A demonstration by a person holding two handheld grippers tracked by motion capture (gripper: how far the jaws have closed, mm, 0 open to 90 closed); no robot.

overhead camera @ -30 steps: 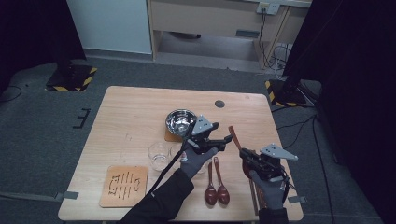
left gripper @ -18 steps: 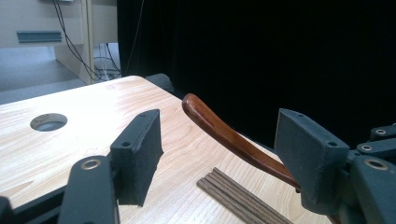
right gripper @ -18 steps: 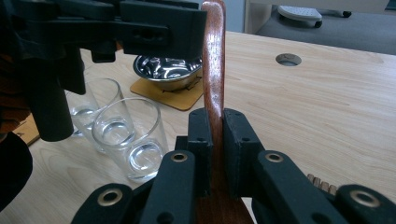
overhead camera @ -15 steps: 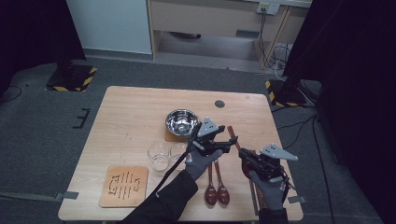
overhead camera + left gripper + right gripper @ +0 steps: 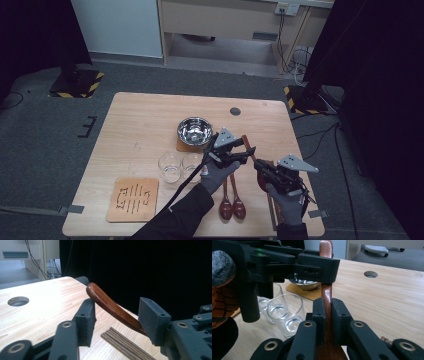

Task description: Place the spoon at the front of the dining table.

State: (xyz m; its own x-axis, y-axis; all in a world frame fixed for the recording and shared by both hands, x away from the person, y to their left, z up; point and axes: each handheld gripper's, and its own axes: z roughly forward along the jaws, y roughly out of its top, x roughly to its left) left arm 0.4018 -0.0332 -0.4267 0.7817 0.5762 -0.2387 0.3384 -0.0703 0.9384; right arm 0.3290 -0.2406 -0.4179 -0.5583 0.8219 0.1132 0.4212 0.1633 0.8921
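**Wooden spoon passed between two tools**

Near the tabletop's right edge, the right tool [image 5: 325,312] pinches the wooden spoon [image 5: 326,293] low on its handle. The left tool [image 5: 116,318] has just been closing around the handle's upper end; its jaws stand apart, one perhaps already touching. Chopsticks [image 5: 125,342] lie below.

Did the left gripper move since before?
Yes. The left gripper has slid right, away from the steel bowl, to the wooden spoon; its jaws have just been closing around the handle.
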